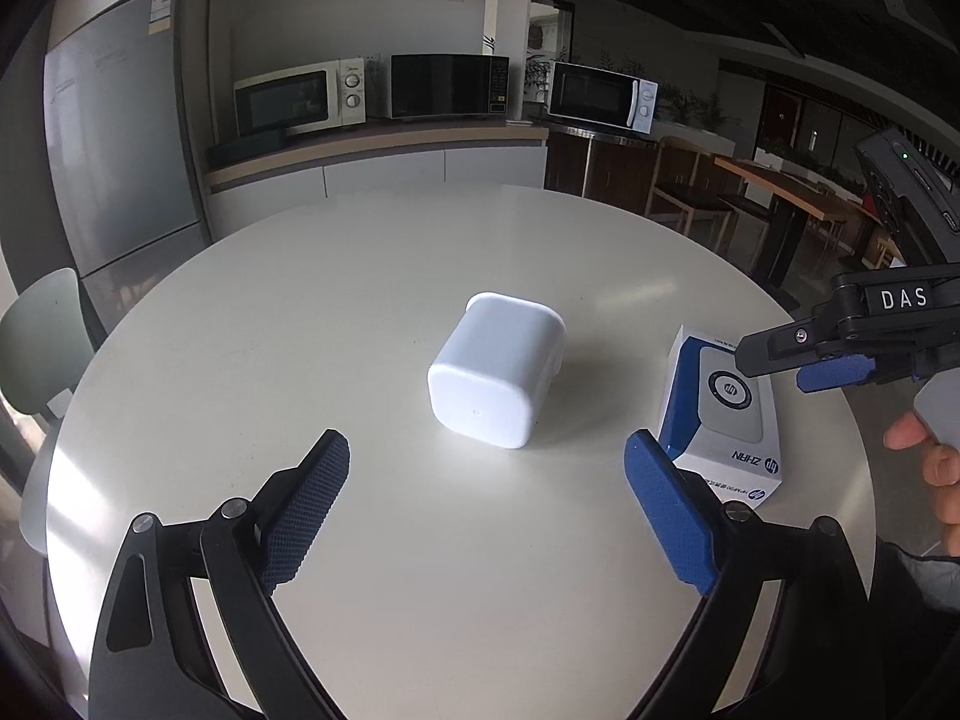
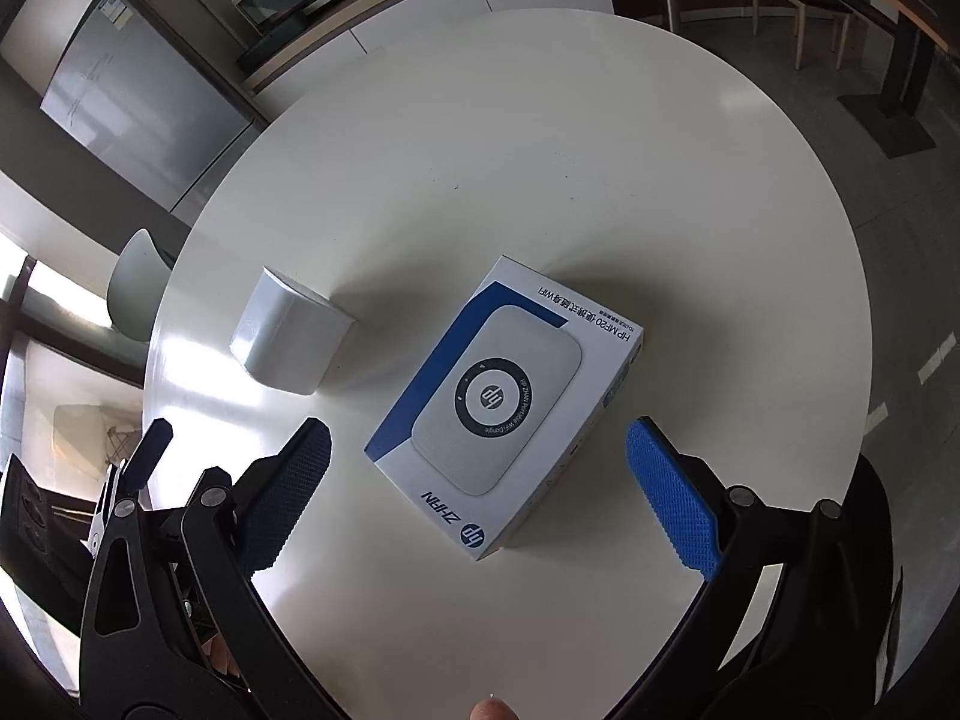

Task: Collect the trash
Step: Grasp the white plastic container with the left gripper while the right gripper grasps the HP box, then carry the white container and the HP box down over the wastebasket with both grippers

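Note:
A white rounded container [image 1: 495,372] lies on its side in the middle of the round white table [image 1: 420,588]. My left gripper [image 1: 487,450] stands open just short of it, its blue pads wide apart and empty. To the right lies a white and blue HP box [image 1: 720,420], flat on the table. In the right wrist view the HP box [image 2: 504,408] sits between and just beyond the fingers of my right gripper [image 2: 480,429], which is open with pads clear of the box. The container [image 2: 288,336] is left of it. The right gripper [image 1: 780,363] hovers over the box's far right side.
A pale chair [image 1: 36,348] stands at the table's left edge. Behind are a fridge [image 1: 114,138] and a counter with microwaves [image 1: 444,87]. Wooden tables and chairs [image 1: 780,198] fill the right. A person's hand [image 1: 936,456] holds the right gripper.

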